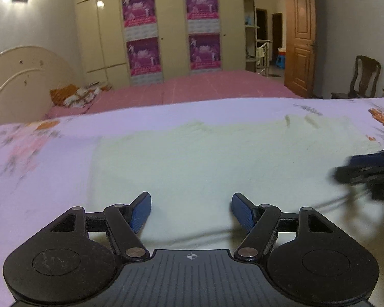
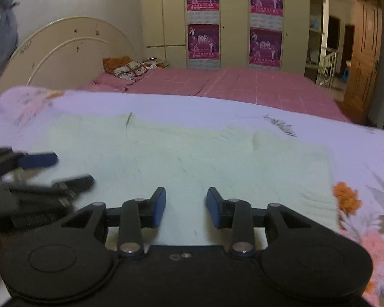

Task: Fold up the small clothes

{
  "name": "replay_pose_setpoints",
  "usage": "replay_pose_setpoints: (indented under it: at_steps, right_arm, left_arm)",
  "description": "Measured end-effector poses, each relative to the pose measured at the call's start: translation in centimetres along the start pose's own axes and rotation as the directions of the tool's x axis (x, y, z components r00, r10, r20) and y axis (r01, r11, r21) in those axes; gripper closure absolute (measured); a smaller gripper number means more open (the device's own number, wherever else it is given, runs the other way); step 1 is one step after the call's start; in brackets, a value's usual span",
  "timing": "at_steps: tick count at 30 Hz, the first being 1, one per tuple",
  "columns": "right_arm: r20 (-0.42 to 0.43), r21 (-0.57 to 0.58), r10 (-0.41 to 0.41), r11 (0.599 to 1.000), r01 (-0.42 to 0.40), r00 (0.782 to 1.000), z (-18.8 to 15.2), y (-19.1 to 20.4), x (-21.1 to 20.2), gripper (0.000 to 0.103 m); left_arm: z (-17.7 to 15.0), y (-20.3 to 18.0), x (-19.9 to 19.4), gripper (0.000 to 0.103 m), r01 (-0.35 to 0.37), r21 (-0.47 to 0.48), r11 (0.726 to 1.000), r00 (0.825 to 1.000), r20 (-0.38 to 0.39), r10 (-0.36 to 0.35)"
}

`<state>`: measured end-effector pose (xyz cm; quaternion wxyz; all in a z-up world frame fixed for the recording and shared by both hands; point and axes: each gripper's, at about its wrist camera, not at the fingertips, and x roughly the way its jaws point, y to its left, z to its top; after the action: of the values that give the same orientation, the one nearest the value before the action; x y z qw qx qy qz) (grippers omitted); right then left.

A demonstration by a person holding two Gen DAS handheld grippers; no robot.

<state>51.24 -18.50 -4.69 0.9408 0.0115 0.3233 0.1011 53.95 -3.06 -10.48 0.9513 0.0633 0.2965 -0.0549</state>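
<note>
Pale cloth (image 1: 204,153) on the floral sheet (image 1: 38,166)

Left tongs (image 1: 191,211) and right tongs (image 2: 186,206) gape empty over the cloth (poster (image 2: 203,41) writing unreadable); only the right view shows a curtain (image 2: 2,12).

In the left wrist view, the right gripper (image 1: 371,176) at 3 o'clock is motion-blurred and cut by the frame edge. In the right wrist view, the left gripper (image 2: 38,179) at 9 o'clock is likewise blurred and cropped. The floral sheet (image 2: 358,204) print is smeared.
</note>
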Motion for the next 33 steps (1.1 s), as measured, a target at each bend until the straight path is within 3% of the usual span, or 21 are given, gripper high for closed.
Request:
replay_pose_setpoints:
  at_steps: [4,8,10,17,18,21,23,26,33]
  right_arm:
    - [-0.009,0.047,-0.05,0.998,0.051,0.999,-1.2,-3.0,-1.9,0.068]
    - [0.014,0.059,-0.064,0.996,0.063,0.998,-0.3,-2.5,-2.5,0.066]
    - [-0.055,0.084,-0.094,0.992,0.098,0.994,-0.7,-3.0,-1.4,0.068]
    - [-0.031,0.112,-0.087,0.99,0.09,0.996,-1.6,-4.3,-2.9,0.068]
    - [-0.017,0.123,-0.082,0.989,0.083,0.996,-1.5,-4.5,-3.1,0.066]
    - [-0.028,0.068,-0.08,0.994,0.082,0.996,-2.2,-4.6,-1.8,0.066]
    - [-0.058,0.069,-0.08,0.994,0.084,0.995,-1.6,-4.5,-2.6,0.067]
    - [-0.021,0.176,-0.053,0.983,0.056,0.998,-1.3,-5.6,-5.2,0.066]
    - [-0.043,0.305,0.074,0.951,-0.058,0.996,-5.9,-7.2,-13.2,0.066]
  left_arm:
    - [-0.5,0.5,-1.8,0.033,-0.013,0.019,1.0,1.0,0.002,0.013]
    - [-0.6,0.9,-1.1,0.033,-0.04,-0.007,0.999,0.999,-0.014,0.04]
    - [-0.5,0.9,-1.1,0.033,-0.035,0.006,0.999,0.999,-0.028,0.035]
    - [-0.4,1.6,-2.3,0.031,-0.025,-0.009,1.0,0.999,-0.023,0.024]
    - [-0.7,1.4,-1.7,0.031,-0.032,0.002,0.999,0.997,-0.071,0.032]
    - [-0.2,0.8,-1.5,0.029,-0.051,0.042,0.998,0.994,-0.09,0.055]
    - [0.3,1.0,-3.1,0.029,-0.032,0.021,0.999,0.998,-0.058,0.033]
    - [-0.4,1.3,-6.2,0.029,-0.014,0.003,1.0,0.999,-0.029,0.014]
    - [-6.6,3.4,-15.3,0.03,0.025,-0.066,0.998,0.999,-0.045,-0.028]
